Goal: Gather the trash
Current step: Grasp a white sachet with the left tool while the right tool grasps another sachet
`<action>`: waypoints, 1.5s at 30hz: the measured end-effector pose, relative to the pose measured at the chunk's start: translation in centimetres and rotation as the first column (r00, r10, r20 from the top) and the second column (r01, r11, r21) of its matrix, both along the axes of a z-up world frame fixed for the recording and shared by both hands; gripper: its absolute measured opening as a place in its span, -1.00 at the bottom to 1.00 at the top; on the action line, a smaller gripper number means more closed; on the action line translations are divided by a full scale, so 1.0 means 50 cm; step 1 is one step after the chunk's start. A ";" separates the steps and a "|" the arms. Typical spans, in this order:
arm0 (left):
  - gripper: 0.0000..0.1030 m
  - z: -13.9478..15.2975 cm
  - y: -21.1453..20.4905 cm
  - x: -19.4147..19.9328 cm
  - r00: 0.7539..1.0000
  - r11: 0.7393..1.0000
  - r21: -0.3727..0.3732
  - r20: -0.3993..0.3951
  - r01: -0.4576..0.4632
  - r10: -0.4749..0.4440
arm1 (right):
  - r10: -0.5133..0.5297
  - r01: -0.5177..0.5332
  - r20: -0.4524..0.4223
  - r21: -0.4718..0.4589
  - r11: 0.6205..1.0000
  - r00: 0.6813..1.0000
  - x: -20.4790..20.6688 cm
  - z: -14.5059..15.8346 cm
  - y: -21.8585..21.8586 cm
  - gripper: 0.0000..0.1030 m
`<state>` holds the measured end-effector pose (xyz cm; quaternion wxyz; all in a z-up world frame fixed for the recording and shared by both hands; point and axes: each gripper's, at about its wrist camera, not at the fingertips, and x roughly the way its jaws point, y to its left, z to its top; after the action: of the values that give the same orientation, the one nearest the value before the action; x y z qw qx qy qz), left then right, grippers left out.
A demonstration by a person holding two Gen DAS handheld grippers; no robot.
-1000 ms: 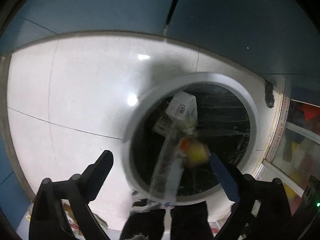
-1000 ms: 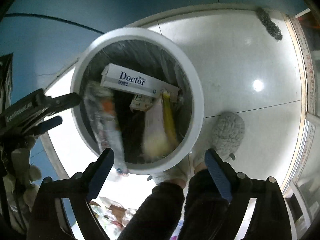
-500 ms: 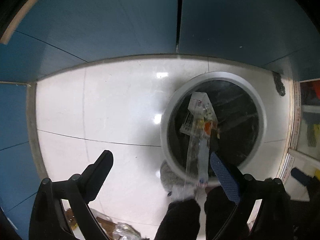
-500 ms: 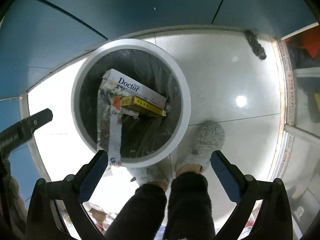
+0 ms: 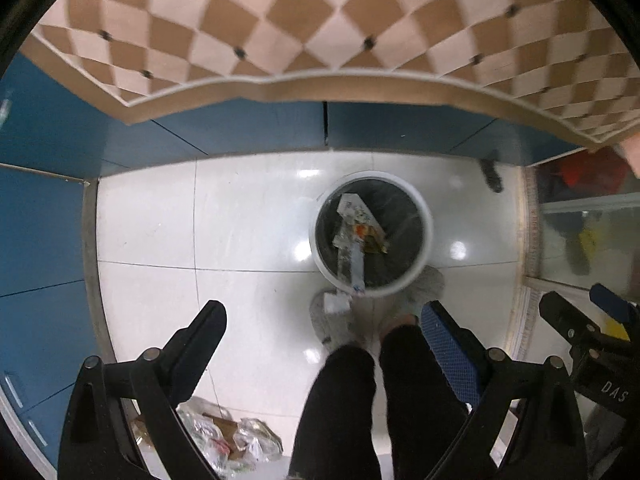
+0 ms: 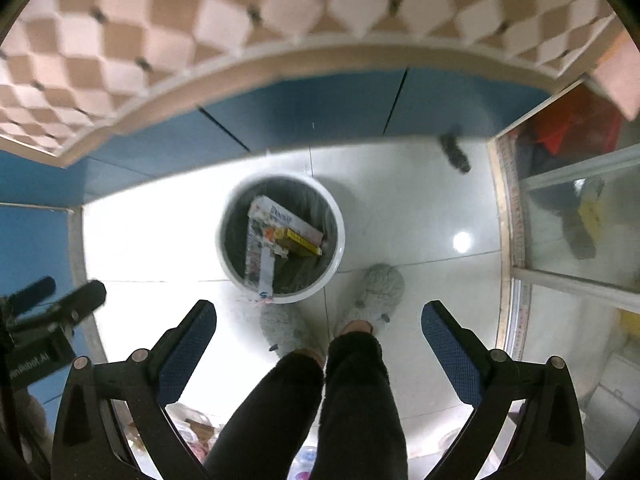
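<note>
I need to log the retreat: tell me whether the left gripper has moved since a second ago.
Yes. The left gripper has pulled up and away: against the white trash bin, which filled its view before, the bin now looks small and the checkered countertop edge has appeared.

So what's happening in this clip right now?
A person in grey slippers stands over a white trash bin holding a tool in each hand. The left tool and right tool are both open and empty, high above the floor. The bin holds a toothpaste box and a clear wrapper draped over its rim.

Bin [image 5: 425, 236] + wrappers [image 5: 224, 438] on floor [image 5: 248, 224]
</note>
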<state>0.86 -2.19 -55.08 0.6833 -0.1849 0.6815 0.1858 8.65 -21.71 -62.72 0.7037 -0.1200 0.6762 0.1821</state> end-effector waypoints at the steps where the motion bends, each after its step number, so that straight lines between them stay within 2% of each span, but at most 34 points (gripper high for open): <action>1: 0.93 0.030 -0.004 -0.005 1.000 1.000 0.001 0.009 0.005 -0.005 | 0.005 -0.005 0.007 0.002 1.000 1.000 -0.005 0.032 -0.001 1.00; 7: 0.93 0.189 -0.019 -0.035 0.997 1.000 0.001 0.073 0.008 -0.008 | 0.035 -0.035 0.028 0.025 0.999 0.999 -0.050 0.233 -0.023 1.00; 12: 0.93 0.300 -0.009 -0.052 0.992 1.000 0.016 0.129 -0.011 0.009 | 0.032 -0.035 0.037 0.071 0.997 0.999 -0.070 0.364 -0.028 1.00; 17: 0.93 0.409 0.025 -0.018 0.973 0.993 0.104 0.229 -0.048 0.023 | 0.023 -0.035 0.077 0.160 0.986 0.997 -0.055 0.483 -0.014 1.00; 22: 0.93 0.478 0.111 0.081 0.952 0.969 0.210 0.301 -0.132 0.065 | -0.033 0.001 0.118 0.265 0.964 0.992 0.040 0.582 0.016 1.00; 26: 0.93 0.483 0.204 0.197 0.940 0.959 0.195 0.313 -0.204 0.136 | -0.068 0.025 0.130 0.305 0.952 0.989 0.160 0.615 0.041 1.00; 28: 0.93 0.472 0.250 0.264 0.935 0.956 0.174 0.309 -0.237 0.175 | -0.065 0.024 0.130 0.300 0.954 0.989 0.221 0.613 0.053 1.00; 30: 0.93 0.457 0.294 0.330 0.933 0.956 0.135 0.290 -0.262 0.214 | -0.063 0.025 0.124 0.288 0.957 0.990 0.302 0.596 0.073 1.00; 35: 0.90 0.368 0.371 0.495 0.944 0.956 0.066 0.189 -0.287 0.271 | -0.069 0.047 0.089 0.230 0.972 0.994 0.491 0.515 0.113 1.00; 37: 0.51 0.326 0.386 0.534 0.951 0.959 0.043 0.146 -0.281 0.272 | -0.071 0.053 0.076 0.221 0.974 0.995 0.561 0.490 0.132 1.00; 38: 0.34 0.319 0.390 0.543 0.950 0.957 0.057 0.145 -0.286 0.275 | -0.070 0.054 0.067 0.218 0.975 0.995 0.587 0.479 0.141 1.00; 39: 0.05 0.320 0.390 0.549 0.951 0.958 0.067 0.163 -0.277 0.263 | -0.071 0.057 0.057 0.219 0.974 0.996 0.606 0.471 0.148 1.00; 40: -0.12 0.320 0.388 0.555 0.955 0.963 0.076 0.170 -0.258 0.242 | -0.069 0.058 0.042 0.223 0.973 0.997 0.625 0.462 0.158 1.00; 41: -0.79 0.321 0.388 0.555 0.955 0.963 0.085 0.178 -0.256 0.238 | -0.065 0.056 0.036 0.224 0.973 0.997 0.635 0.457 0.165 1.00; 42: -1.00 0.317 0.391 0.552 0.955 0.964 0.078 0.175 -0.255 0.239 | -0.054 0.047 0.029 0.226 0.973 0.998 0.647 0.450 0.179 1.00; 44: -1.00 0.310 0.396 0.545 0.952 0.962 0.064 0.179 -0.264 0.250 | -0.029 0.024 0.015 0.233 0.972 0.999 0.650 0.440 0.208 1.00; 45: -1.00 0.307 0.398 0.535 0.952 0.959 0.085 0.169 -0.271 0.254 | -0.010 0.009 0.004 0.235 0.972 1.000 0.647 0.433 0.228 1.00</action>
<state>27.62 17.70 -39.73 0.7126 -0.2511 0.5843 0.2962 41.00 -10.31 -41.05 0.7155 -0.0332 0.6486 0.2572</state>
